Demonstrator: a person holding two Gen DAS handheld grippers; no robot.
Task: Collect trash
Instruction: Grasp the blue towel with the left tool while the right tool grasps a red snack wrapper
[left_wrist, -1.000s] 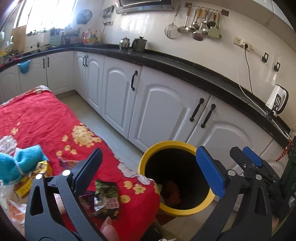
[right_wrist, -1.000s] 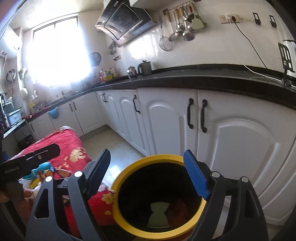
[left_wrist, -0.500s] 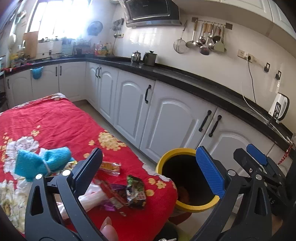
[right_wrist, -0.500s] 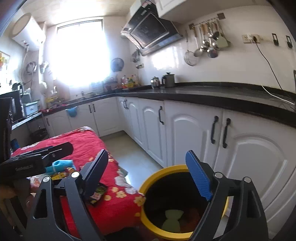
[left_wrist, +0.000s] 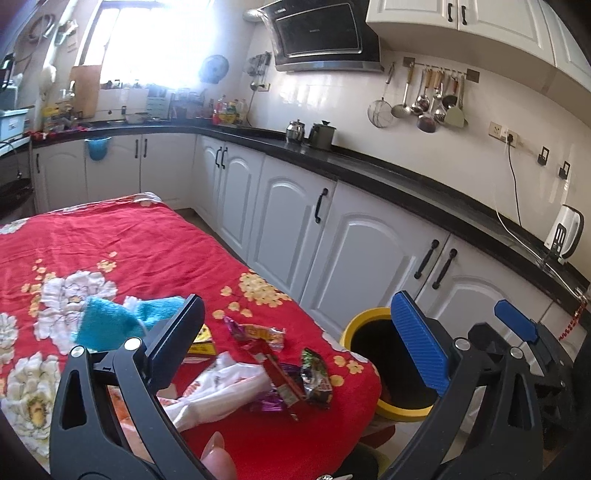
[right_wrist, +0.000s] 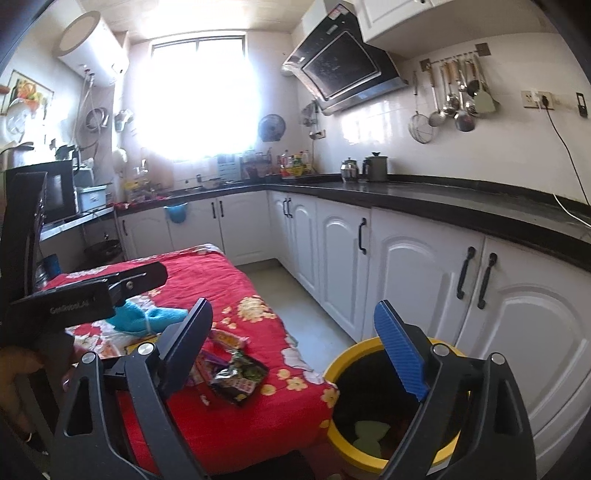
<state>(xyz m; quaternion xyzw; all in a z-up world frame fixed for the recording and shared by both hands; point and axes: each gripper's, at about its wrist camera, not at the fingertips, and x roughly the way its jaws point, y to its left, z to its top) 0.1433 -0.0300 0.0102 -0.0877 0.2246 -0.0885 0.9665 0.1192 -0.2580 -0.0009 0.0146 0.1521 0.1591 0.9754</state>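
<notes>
Left wrist view: the left tool (left_wrist: 295, 339) hangs above the near corner of the desk (left_wrist: 110, 236), its jaws spread wide with nothing between them. Under it, close to the desk's right edge, lies the trash: a white plastic bag (left_wrist: 221, 387), a red wrapper (left_wrist: 275, 373), a dark green snack packet (left_wrist: 314, 373) and an orange wrapper (left_wrist: 264, 332). A blue cloth (left_wrist: 110, 321) sits farther in, to the left. The yellow-rimmed bin (left_wrist: 354, 328) stands on the floor just beside the desk's corner, between it and the white cabinets (left_wrist: 369, 251); a strip of bare floor runs along the cabinets beyond.

In the right wrist view the right tool (right_wrist: 291, 343) is also wide open and empty, with the bin (right_wrist: 332, 365) below its blue finger (right_wrist: 399, 354) and pale scraps (right_wrist: 369, 435) at the bottom of it.

Compared with a second ago, both tools have drawn up and back from the bin's mouth, so more of the desk and the wrappers shows.
</notes>
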